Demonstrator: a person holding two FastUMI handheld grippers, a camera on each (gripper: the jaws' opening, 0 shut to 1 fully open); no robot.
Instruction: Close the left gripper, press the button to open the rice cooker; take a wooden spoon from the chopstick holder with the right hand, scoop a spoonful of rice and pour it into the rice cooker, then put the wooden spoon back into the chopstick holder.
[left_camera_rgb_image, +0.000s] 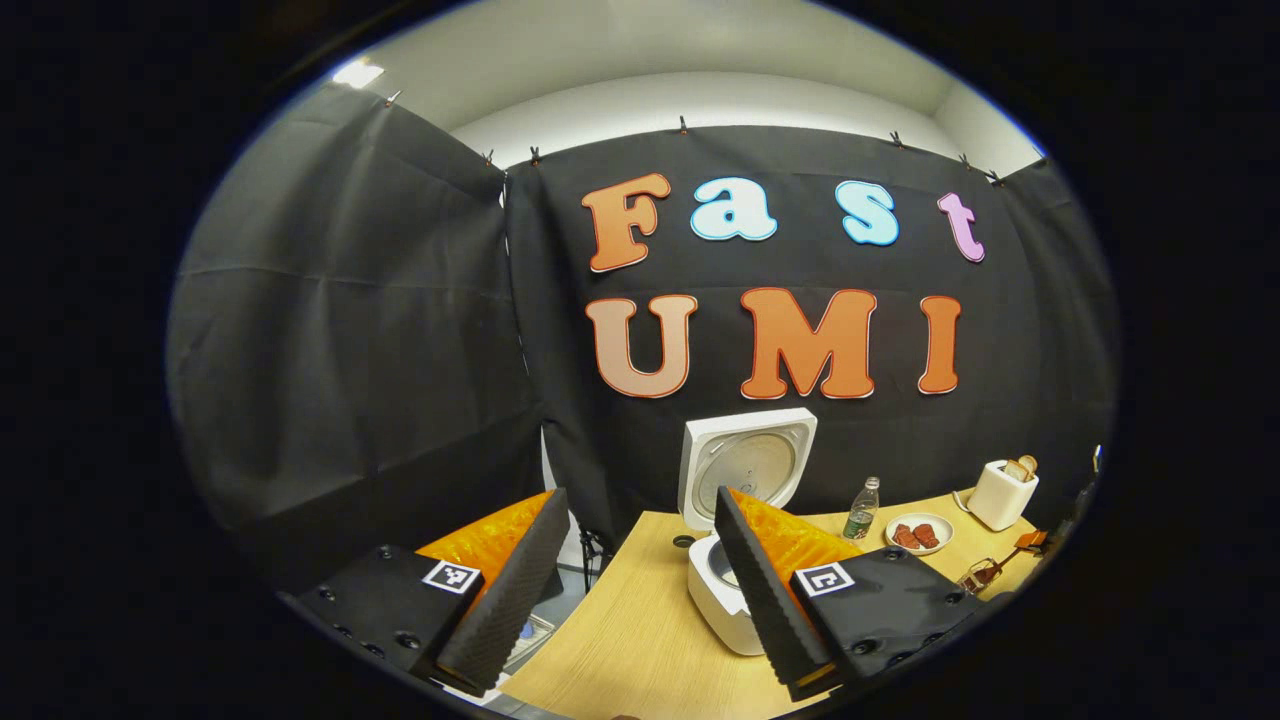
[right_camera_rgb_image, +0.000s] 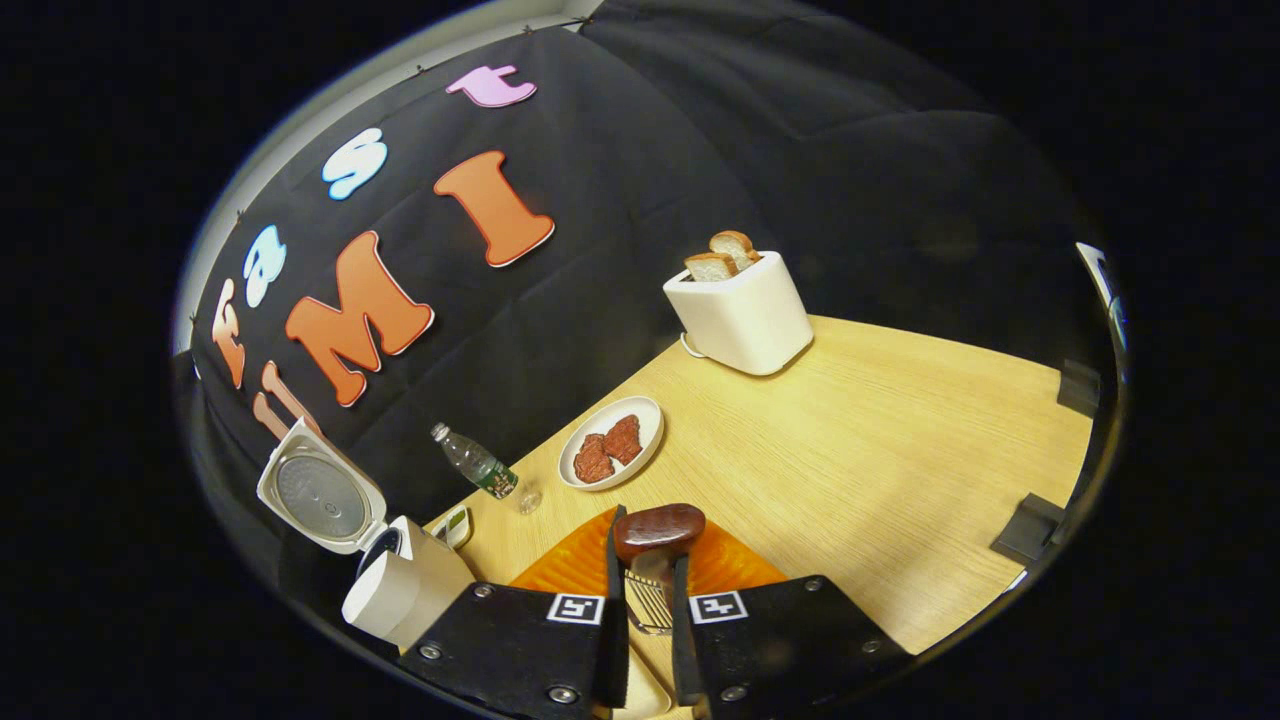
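Observation:
The white rice cooker (left_camera_rgb_image: 716, 592) stands on the wooden table with its lid (left_camera_rgb_image: 748, 465) raised; my left gripper (left_camera_rgb_image: 640, 500) is open in front of it, its right finger overlapping the pot. In the right gripper view the cooker (right_camera_rgb_image: 405, 592) sits at the lower left, lid (right_camera_rgb_image: 320, 492) up. My right gripper (right_camera_rgb_image: 648, 548) is shut on the handle of a dark wooden spoon (right_camera_rgb_image: 660, 528), whose bowl stands up just past the fingertips. The wire chopstick holder (right_camera_rgb_image: 648, 605) lies directly under the spoon, between the fingers. Whether the spoon holds rice cannot be told.
A white toaster (right_camera_rgb_image: 740, 315) with bread slices stands at the back of the table (right_camera_rgb_image: 900, 450). A plate (right_camera_rgb_image: 612, 442) of red-brown food and a water bottle (right_camera_rgb_image: 475, 465) lie between the toaster and the cooker. Black brackets (right_camera_rgb_image: 1030, 525) mark the table's right edge.

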